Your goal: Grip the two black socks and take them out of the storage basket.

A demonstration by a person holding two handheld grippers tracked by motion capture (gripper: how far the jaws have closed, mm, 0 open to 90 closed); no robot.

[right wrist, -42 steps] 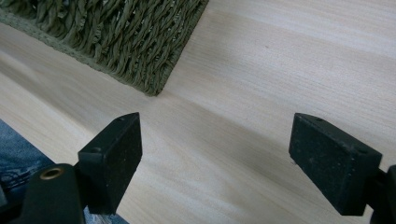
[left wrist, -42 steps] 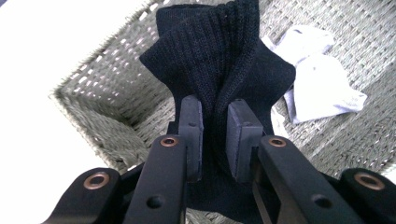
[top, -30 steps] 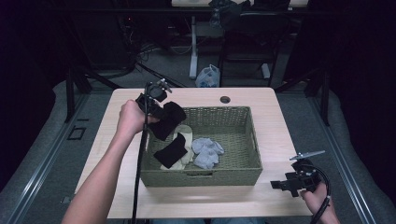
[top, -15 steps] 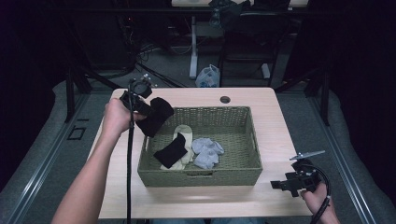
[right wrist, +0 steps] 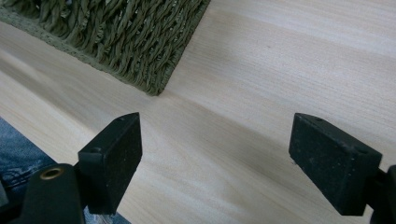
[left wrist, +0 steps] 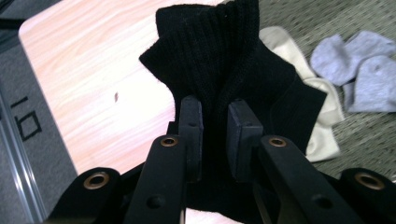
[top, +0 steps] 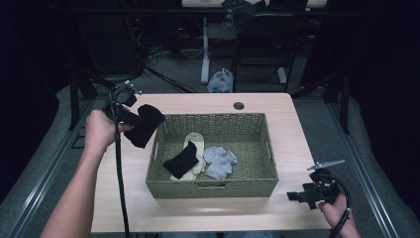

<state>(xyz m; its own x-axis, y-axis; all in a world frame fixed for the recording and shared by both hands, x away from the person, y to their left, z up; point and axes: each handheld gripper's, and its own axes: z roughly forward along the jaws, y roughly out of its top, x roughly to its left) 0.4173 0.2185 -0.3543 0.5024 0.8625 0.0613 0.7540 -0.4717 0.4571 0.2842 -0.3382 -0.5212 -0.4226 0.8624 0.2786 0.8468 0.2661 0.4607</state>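
Note:
My left gripper [top: 131, 117] [left wrist: 215, 109] is shut on a black sock [top: 146, 124] [left wrist: 219, 51], which hangs above the wooden table [top: 119, 163] just left of the green wicker basket [top: 213, 188]. Inside the basket lie a second black sock [top: 181, 161], a cream sock [top: 194, 143] [left wrist: 322, 121] and a few grey socks [top: 220, 161] [left wrist: 359, 65]. At the table's front right corner my right gripper [top: 298, 196] [right wrist: 224, 149] is open with bare wood between its pads; the basket's corner [right wrist: 116, 37] shows beyond it.
A round cable hole [top: 238, 105] sits at the table's far edge. On the floor behind the table are a plastic bag [top: 221, 81] and desk legs. Cables trail from both grippers toward the person.
My left gripper has carried the black sock leftward, from above the basket's left side to over the table beside it. The right gripper has stayed put.

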